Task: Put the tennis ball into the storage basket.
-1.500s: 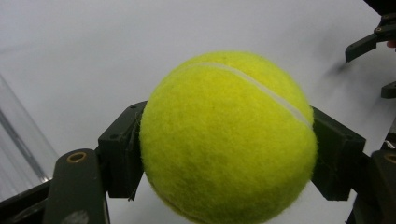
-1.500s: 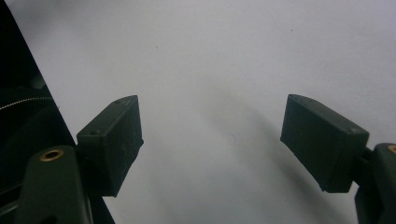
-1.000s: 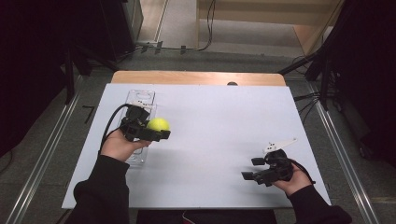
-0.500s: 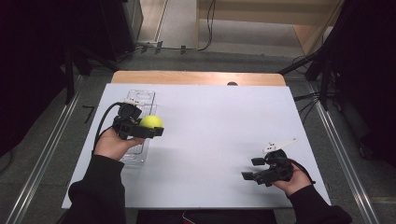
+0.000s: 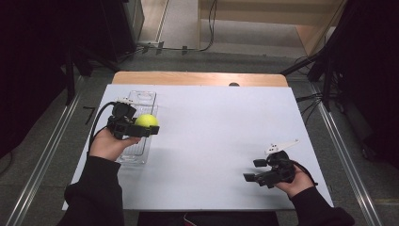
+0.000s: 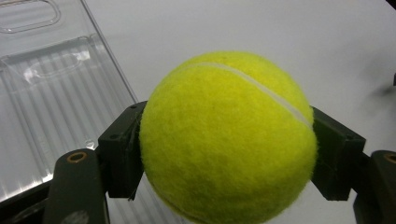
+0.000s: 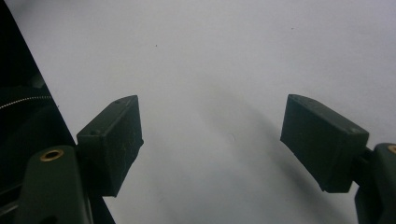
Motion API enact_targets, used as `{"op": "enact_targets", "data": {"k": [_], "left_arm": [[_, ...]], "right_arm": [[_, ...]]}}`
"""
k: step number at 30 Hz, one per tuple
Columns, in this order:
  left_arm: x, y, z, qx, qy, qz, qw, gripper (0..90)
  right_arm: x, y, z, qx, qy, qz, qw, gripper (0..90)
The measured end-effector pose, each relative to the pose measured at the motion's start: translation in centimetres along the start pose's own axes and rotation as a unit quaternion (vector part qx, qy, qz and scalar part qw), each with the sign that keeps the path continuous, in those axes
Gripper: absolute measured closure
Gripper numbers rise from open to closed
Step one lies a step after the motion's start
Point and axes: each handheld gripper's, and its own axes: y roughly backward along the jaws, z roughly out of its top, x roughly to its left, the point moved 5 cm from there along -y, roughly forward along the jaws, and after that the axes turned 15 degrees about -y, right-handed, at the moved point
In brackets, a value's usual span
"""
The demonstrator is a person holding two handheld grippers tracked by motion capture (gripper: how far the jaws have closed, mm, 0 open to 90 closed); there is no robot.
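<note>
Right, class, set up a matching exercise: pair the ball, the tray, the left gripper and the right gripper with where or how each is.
Things:
1. ball
2. tray
3. left gripper
4. right gripper

States:
A. open, nothing between its jaws
B. clear plastic, on the table's left side
C. yellow, clamped between two jaws
D. shut on the ball, above the tray

Pairs: 1-C, 2-B, 3-D, 4-A

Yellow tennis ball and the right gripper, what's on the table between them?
Nothing: in the high view, bare white table runs from the yellow tennis ball to the right gripper.
</note>
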Motion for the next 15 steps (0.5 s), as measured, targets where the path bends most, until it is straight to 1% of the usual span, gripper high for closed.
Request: {"op": "enact_targets", "data": {"k": [1, 4, 15], "left_arm": [[0.1, 0.1, 0.0, 0.001, -0.001, 0.002, 1.0, 26.4], [0.4, 0.3, -0.1, 0.0, 0.003, 0.008, 1.0, 26.4], [1.4, 1.0, -0.6, -0.004, 0.02, 0.022, 0.9995, 26.4]], "right_arm": [[0.0, 0.0, 0.0, 0.0, 0.0, 0.0, 1.0, 18.6], [0.0, 0.0, 0.0, 0.0, 0.0, 0.0, 1.0, 18.6], [0.0, 0.0, 0.0, 0.001, 0.0, 0.001, 1.0, 18.6]]}}
